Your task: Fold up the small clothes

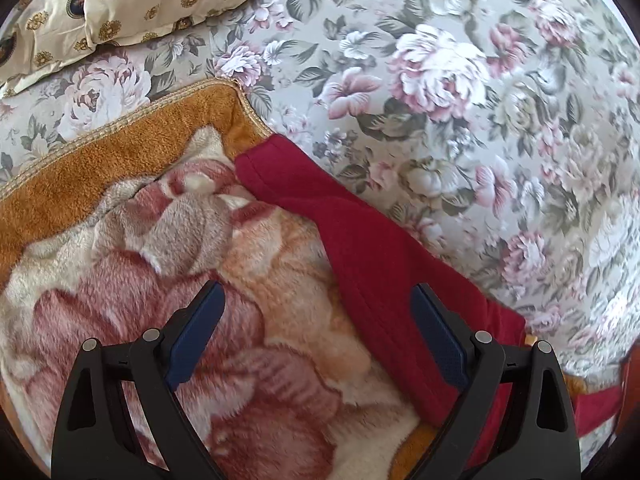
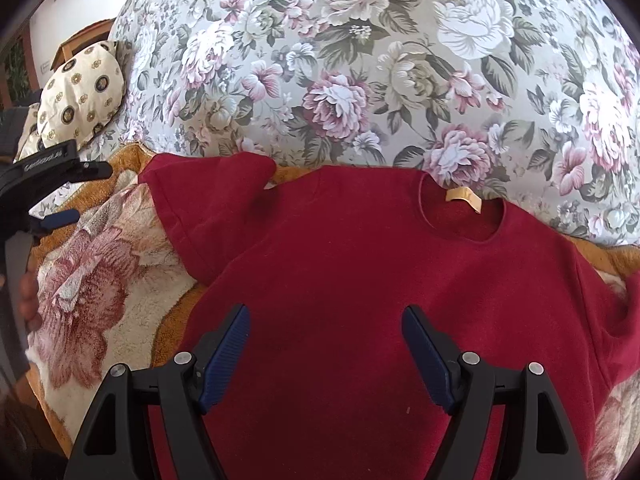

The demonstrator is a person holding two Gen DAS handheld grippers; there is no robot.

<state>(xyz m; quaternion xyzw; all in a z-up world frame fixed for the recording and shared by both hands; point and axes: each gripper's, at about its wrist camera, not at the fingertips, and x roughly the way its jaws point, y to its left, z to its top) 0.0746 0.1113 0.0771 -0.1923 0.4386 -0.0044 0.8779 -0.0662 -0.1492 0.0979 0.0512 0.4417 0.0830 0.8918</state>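
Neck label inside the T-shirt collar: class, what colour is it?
The neck label is pale yellow-tan against the dark red T-shirt; the right wrist view shows it best.

The dark red T-shirt (image 2: 360, 280) lay flat and unfolded, neckline up with its tan label (image 2: 464, 197) showing, sleeves spread outward.

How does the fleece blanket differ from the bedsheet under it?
The blanket is plush and fuzzy; the bedsheet is smooth, flat cloth. The blanket has big rust and cream blooms with an orange border; the bedsheet has smaller pink and white roses on grey. The red shirt lies mostly on the blanket. Both are floral.
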